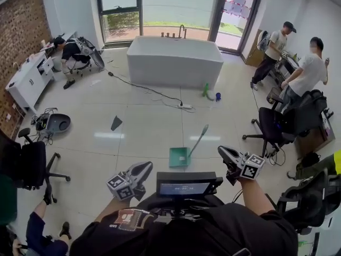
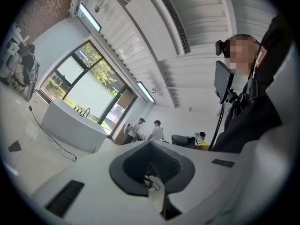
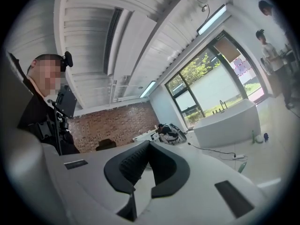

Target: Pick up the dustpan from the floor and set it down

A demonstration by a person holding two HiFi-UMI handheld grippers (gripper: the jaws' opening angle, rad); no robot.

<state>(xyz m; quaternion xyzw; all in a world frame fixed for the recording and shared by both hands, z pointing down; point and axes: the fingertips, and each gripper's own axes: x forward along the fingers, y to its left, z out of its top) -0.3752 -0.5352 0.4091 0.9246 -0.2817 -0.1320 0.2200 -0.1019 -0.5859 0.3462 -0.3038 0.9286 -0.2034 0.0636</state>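
Observation:
A green dustpan (image 1: 178, 157) lies on the pale tiled floor in front of me, its long grey-green handle (image 1: 199, 137) slanting up and to the right. My left gripper (image 1: 143, 170) is held low at the left, near my chest, short of the pan, with its jaws together and empty. My right gripper (image 1: 225, 153) hangs to the right of the pan's handle, raised off the floor, shut on nothing. In the left gripper view the black pads (image 2: 140, 165) meet at their tips (image 2: 150, 143). The right gripper view shows the same closed tips (image 3: 149, 143), pointing level across the room.
A white bathtub (image 1: 175, 62) stands at the back, with a cable and power strip (image 1: 185, 106) before it. Office chairs sit at the right (image 1: 277, 124) and left (image 1: 29, 164). A dark scrap (image 1: 115, 122) and a grey device (image 1: 56, 123) lie on the floor. Two people (image 1: 309, 71) stand far right.

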